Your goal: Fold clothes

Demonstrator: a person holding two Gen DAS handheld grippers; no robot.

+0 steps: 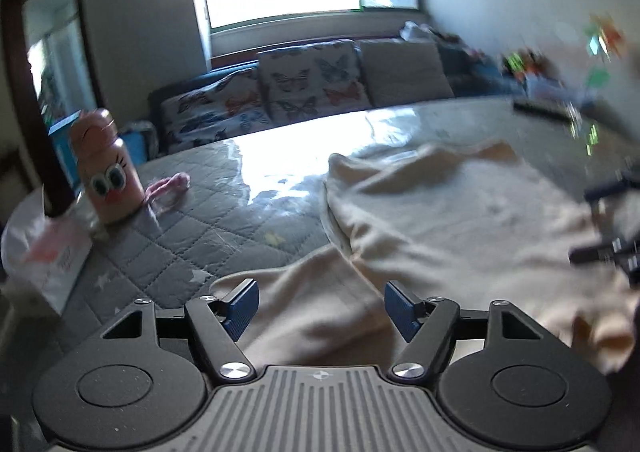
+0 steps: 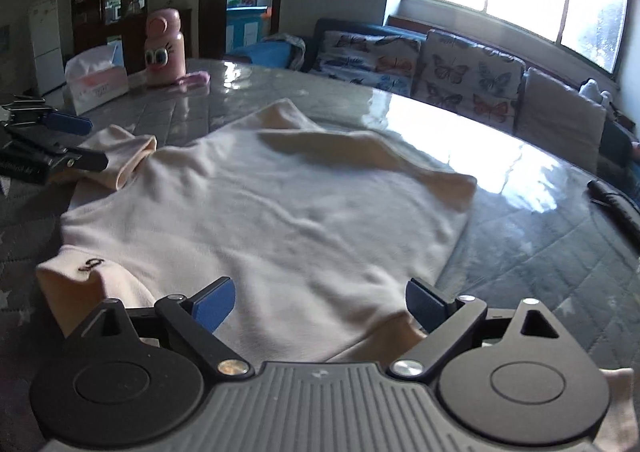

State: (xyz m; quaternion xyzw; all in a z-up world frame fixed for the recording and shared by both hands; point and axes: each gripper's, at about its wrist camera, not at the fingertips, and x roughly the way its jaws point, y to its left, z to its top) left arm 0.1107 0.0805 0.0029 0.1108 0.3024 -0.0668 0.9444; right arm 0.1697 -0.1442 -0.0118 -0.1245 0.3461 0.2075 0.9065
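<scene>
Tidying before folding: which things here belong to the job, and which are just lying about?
For the job: cream top, left claw, right claw.
Lying about: pink bottle, tissue box, pink cloth, dark stick.

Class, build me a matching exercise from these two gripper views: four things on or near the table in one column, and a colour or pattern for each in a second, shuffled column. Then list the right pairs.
Things
1. garment
2. bottle with cartoon eyes
3. sofa cushions
4. gripper pads

Descriptions
A. butterfly print
B. blue
C. cream
D. pink

Pairs: 1-C, 2-D, 3-A, 4-B
</scene>
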